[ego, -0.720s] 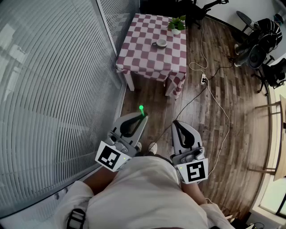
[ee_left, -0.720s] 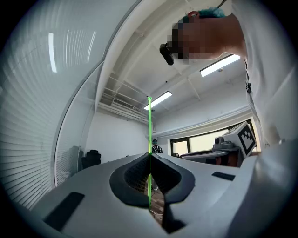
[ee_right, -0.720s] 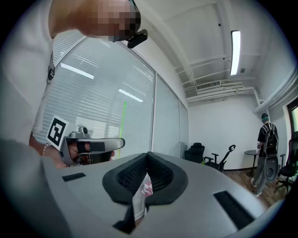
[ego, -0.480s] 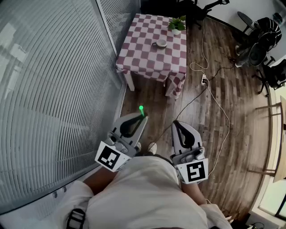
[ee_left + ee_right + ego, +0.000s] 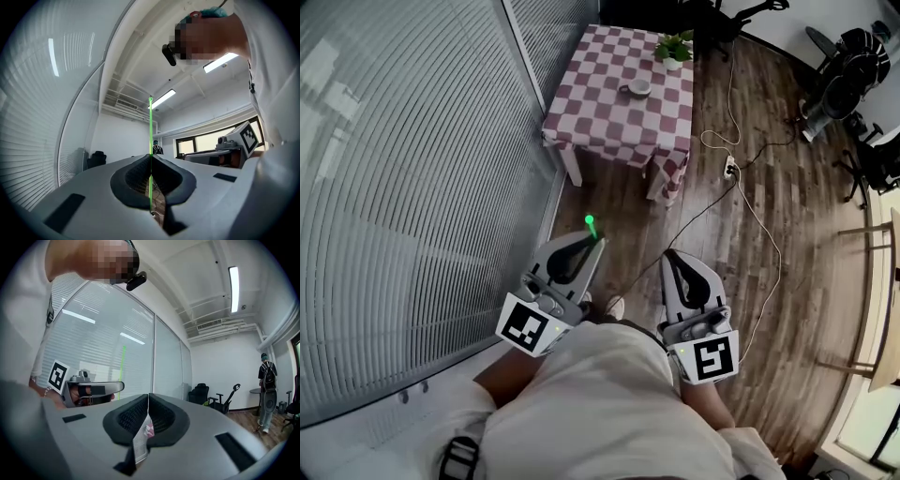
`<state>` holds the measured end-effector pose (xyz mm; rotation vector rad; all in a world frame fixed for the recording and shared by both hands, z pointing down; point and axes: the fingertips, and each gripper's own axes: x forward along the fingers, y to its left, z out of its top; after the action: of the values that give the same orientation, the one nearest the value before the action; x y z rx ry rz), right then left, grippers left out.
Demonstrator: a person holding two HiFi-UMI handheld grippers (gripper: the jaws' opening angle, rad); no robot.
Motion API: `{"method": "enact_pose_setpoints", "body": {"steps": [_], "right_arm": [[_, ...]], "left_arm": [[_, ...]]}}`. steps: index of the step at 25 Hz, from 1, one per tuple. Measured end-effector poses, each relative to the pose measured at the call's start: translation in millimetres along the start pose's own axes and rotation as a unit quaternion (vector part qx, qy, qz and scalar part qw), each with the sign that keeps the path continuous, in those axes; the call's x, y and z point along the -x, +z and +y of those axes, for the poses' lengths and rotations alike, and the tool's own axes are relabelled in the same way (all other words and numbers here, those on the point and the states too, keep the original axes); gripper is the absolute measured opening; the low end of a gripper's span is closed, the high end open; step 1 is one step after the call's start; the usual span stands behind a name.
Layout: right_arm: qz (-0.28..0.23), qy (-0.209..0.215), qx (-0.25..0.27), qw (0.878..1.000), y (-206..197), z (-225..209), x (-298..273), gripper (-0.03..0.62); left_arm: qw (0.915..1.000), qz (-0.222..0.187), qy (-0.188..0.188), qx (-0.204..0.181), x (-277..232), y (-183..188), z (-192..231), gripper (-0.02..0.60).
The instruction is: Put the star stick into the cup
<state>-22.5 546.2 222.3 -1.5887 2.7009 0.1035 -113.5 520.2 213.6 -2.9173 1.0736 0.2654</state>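
The left gripper [image 5: 597,242] is clamped shut on the star stick [image 5: 150,131]. In the left gripper view the thin green rod sits in the seam where the two pads meet, pinched low on its length. Most of it stands clear beyond the tips. That grip probably leaves a long free end to lead into the cup [image 5: 638,89] while the gripper stays back from the rim.

The cup sits on the checkered table [image 5: 600,108] in the upper middle of the head view. The stick is lower, at centre frame above the wooden floor [image 5: 769,309], so the two are well apart. Both grippers are held low and close to the person's body, which looks like a carrying posture, not a placing one.

The right gripper [image 5: 668,257] sits beside the left one with its jaws meeting at the tips, and it plays no part with the stick. In the right gripper view a pale printed strip [image 5: 139,441] with a bit of pink shows lower in the slot. I cannot tell what it is or whether it is pinched.

The stick's long axis runs in line with the left gripper. It runs straight up the frame in the left gripper view, and toward the top of the frame and the table in the head view. The free end is a small green blob, and its shape is too small to make out.
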Motion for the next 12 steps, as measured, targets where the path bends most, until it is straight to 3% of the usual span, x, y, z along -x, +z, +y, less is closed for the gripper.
{"method": "enact_pose_setpoints", "body": {"steps": [12], "right_arm": [[0.016,0.017,0.0,1.0,-17,-11,-21,0.032]], "left_arm": [[1.0,0.007,-0.002,0.003,-17,-10,16,0.032]]}}
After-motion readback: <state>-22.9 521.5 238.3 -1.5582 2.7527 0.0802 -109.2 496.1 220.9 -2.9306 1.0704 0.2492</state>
